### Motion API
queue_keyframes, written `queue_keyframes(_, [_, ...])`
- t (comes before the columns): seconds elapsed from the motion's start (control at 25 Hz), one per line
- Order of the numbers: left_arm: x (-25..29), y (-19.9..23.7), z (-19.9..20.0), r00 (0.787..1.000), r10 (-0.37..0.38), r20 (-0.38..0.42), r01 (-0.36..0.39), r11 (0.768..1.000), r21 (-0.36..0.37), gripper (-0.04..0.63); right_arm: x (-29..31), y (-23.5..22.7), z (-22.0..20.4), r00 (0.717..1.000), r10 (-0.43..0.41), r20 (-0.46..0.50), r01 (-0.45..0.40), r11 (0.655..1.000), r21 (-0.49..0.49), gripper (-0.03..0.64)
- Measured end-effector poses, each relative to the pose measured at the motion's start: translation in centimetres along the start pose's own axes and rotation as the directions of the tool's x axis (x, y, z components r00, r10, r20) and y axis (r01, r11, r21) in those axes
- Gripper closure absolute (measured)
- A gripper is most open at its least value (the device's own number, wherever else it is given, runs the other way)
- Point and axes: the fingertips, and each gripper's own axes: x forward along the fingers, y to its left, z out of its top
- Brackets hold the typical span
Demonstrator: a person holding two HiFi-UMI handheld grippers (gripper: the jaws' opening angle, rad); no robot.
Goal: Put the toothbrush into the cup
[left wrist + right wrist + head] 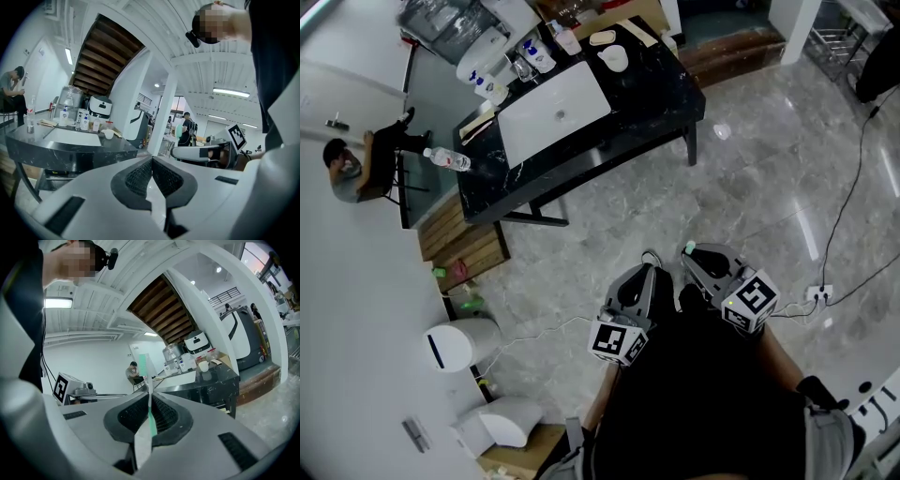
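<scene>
Right tongs (150, 401) clamped on green toothbrush (143, 367), left tongs (152, 161) pressed together, white cup (614, 57) on black counter (656, 103)

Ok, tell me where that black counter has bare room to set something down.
Bare: the counter end past the cup, and the strip before the basin. Crowded: pump bottles behind the basin; a water bottle stands at the other end.

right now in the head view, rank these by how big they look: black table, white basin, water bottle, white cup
1. black table
2. white basin
3. water bottle and white cup: the bottle looks longer and the cup wider, so they are too alike to rank.
</scene>
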Motion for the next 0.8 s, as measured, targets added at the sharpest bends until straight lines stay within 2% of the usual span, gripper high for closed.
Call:
queue_keyframes(0.2, [0.8, 2.0, 0.3, 1.0, 0.022, 0.009, -0.021, 1.0, -0.003, 0.588, 1.8, -0.1, -0.1, 0.999, 0.034, -0.033, -0.034, 0.999, 0.008, 0.584])
queue_keyframes(0.32, [1.5, 4.0, 0.9, 1.0, 0.018, 0.025, -0.018, 1.0, -0.008, 0.588, 3.3, -0.3, 0.7, 0.999, 0.021, -0.024, -0.022, 1.0, -0.018, 0.584])
queue_keyframes(0.52, [2.6, 5.9, 4.5, 0.989, -0.067, 0.132, 0.065, 0.998, 0.023, 0.588, 5.9, -0.8, 2.8, 1.0, -0.003, -0.023, 0.001, 0.998, -0.061, 0.585])
queue_keyframes(0.64, [3.7, 7.9, 5.1, 0.989, -0.089, 0.117, 0.086, 0.996, 0.03, 0.588, 7.7, -1.0, 4.2, 0.999, -0.035, -0.006, 0.034, 0.997, -0.065, 0.584])
queue_keyframes(0.8, [4.8, 10.1, 5.8, 0.983, -0.155, 0.098, 0.153, 0.988, 0.023, 0.589, 10.5, -0.9, 5.7, 0.999, -0.038, 0.025, 0.039, 0.997, -0.067, 0.585])
